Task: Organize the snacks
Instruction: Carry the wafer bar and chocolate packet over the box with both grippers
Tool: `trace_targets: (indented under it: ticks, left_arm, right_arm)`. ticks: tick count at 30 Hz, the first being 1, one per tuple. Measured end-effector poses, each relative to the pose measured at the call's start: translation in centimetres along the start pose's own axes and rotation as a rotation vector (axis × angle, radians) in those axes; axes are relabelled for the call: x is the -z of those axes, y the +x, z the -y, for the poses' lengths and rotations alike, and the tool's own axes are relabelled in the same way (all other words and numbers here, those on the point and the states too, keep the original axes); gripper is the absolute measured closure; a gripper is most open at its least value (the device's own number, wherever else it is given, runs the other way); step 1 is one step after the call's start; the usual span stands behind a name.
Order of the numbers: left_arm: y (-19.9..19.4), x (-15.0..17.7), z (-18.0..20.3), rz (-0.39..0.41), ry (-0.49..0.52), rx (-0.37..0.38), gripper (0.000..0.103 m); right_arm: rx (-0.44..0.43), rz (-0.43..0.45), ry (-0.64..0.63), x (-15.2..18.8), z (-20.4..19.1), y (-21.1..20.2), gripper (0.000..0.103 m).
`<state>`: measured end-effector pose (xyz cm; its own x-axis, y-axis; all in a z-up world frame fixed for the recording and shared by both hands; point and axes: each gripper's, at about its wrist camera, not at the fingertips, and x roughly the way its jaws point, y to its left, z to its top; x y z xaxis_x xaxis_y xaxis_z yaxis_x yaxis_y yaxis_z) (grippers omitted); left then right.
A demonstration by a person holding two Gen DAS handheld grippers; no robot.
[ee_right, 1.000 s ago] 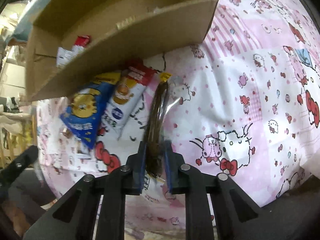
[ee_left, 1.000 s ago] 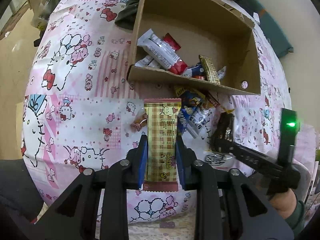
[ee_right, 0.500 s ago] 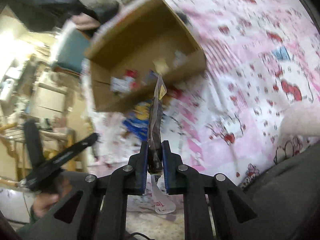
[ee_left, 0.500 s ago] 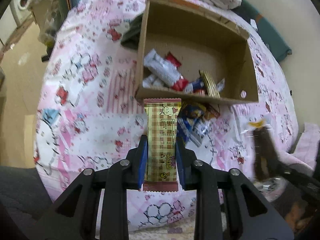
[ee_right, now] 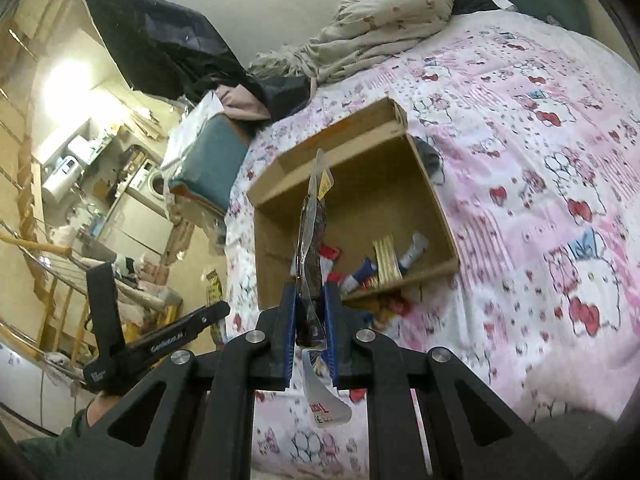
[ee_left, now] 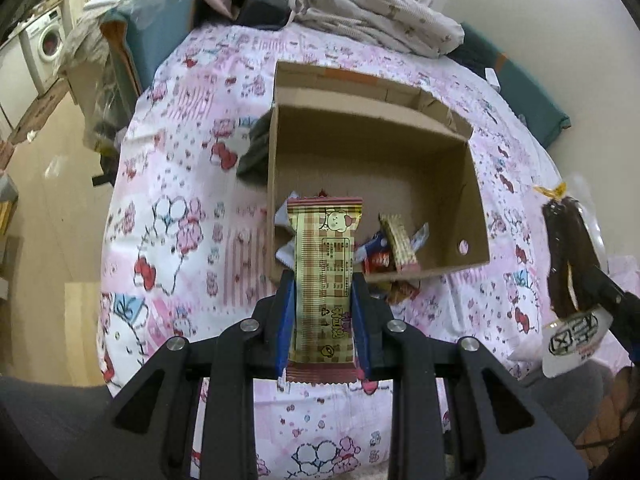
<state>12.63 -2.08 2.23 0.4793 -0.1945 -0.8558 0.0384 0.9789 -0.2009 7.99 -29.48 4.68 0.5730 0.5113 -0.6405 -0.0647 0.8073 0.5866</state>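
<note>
My left gripper (ee_left: pixel 322 320) is shut on a yellow checked wafer packet (ee_left: pixel 323 272), held above the near edge of an open cardboard box (ee_left: pixel 376 184). My right gripper (ee_right: pixel 310 320) is shut on a clear packet with a dark brown snack (ee_right: pixel 311 256), seen edge-on; the same packet shows at the right of the left wrist view (ee_left: pixel 564 256). Both are raised over the bed. The box (ee_right: pixel 436 204) holds several snack packets (ee_left: pixel 394 246). A few more packets (ee_left: pixel 400 290) lie on the bedsheet just in front of the box.
The box stands on a pink cartoon-cat bedsheet (ee_left: pixel 180 216). A heap of clothes and bedding (ee_left: pixel 360 12) lies behind it. A dark cloth (ee_left: pixel 256 148) lies by the box's left wall. A floor and washing machine (ee_left: pixel 48 44) are off to the left.
Both grippers have risen and pulled back from the bed with their packets still held. The box now looks smaller and farther, and the room beyond it shows.
</note>
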Motion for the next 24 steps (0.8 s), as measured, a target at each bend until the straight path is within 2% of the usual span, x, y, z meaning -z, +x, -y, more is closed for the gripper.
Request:
trace_targets:
  ticks: [6,11,15,24]
  left_arm:
    - [0.3,-2.7,0.6,0.02,0.007,-0.009,0.08]
    - [1.5,-4.7,1.2,0.03,0.022,-0.01,0.08]
    - [3.4,-5.5,2.0,0.001,0.039,0.024,0.08]
    - [8.4,-6.4,2.7,-0.042,0.063,0.034,0.08]
  right_arm:
    - [-0.023,0.014,0.016,-2.4,0.8,2.4,0.089]
    - [-0.049,-0.015,0.06,-3.7,2.0,5.0,0.089]
    - [-0.058,-0.04,0.115,-4.5,3.6,7.4,0.089]
    - [-0.029,-0.07,0.138,-5.3,6.8,12.6,0.089]
